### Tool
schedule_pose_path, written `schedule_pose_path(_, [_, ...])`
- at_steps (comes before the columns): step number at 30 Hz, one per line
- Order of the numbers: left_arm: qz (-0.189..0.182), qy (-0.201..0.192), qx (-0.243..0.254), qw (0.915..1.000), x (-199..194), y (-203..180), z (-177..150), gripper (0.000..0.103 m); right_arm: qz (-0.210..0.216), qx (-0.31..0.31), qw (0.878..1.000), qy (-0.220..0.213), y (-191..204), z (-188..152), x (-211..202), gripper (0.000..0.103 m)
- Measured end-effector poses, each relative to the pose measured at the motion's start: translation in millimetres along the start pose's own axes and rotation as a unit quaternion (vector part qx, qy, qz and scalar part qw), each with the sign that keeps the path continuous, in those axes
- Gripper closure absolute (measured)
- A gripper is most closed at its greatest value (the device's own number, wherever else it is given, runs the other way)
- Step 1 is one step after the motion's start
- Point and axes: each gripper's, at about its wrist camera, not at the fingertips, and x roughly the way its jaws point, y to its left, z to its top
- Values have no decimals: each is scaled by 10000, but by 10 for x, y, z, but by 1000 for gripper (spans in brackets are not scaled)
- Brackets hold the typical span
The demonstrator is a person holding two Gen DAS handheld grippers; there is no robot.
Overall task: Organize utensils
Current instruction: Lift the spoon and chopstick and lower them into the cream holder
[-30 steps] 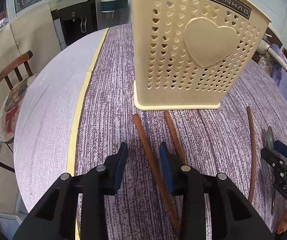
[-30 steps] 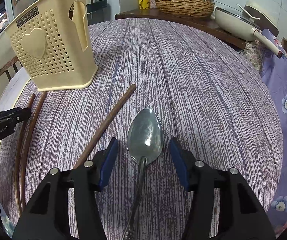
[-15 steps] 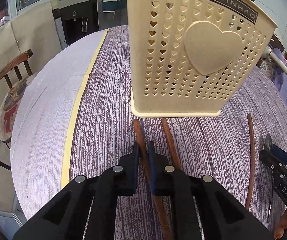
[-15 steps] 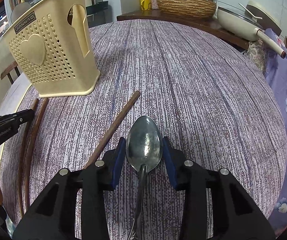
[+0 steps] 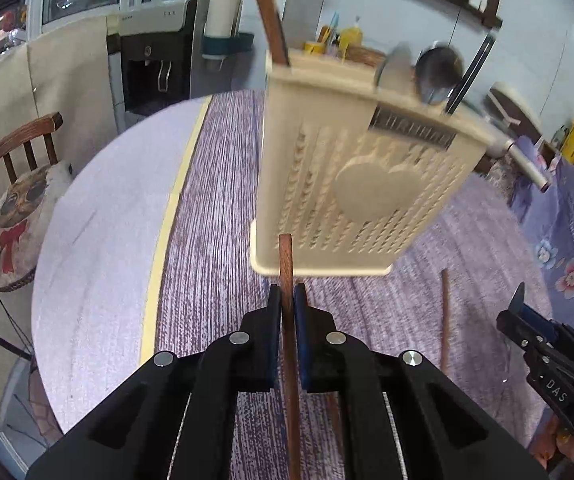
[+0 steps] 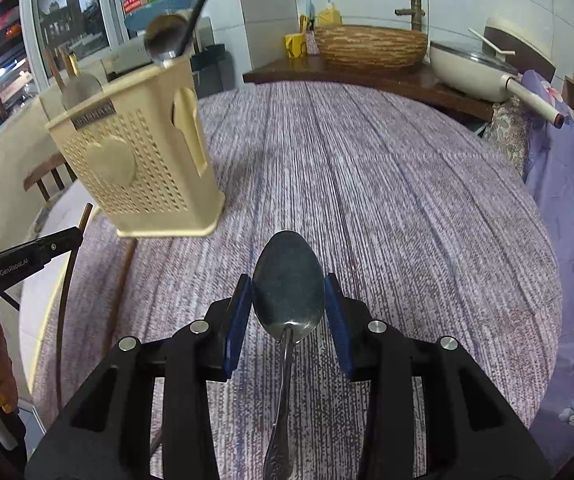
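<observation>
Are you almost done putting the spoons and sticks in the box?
Partly. The cream perforated plastic holder already has spoons and a chopstick standing in it. In hand: the left gripper pinches a brown wooden chopstick, and the right gripper clamps a shiny metal spoon. Left: another wooden chopstick lies on the purple tablecloth.

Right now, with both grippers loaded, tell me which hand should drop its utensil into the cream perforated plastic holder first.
Left, probably. The left gripper grips a brown wooden chopstick directly before the holder. The right gripper, clamping the metal spoon, has the holder off to its left.
</observation>
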Motion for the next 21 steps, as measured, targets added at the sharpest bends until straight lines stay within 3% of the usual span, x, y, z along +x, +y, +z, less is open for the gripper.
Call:
schedule_pose_path(9, [-275,-967,33,9949,-720,-109,211,95,279,-20,9986,-442,29,160,-509,65])
schedule_pose_path(13, [-229,-1302,97,9912,-944,-133,262,95,305,-85,9981,-534,34,189,-649,65])
schedule_pose_path(21, [-289,-1476,185,9884,-1079,-129,247,95,425,-77,9968,-674,71,228,-792,65])
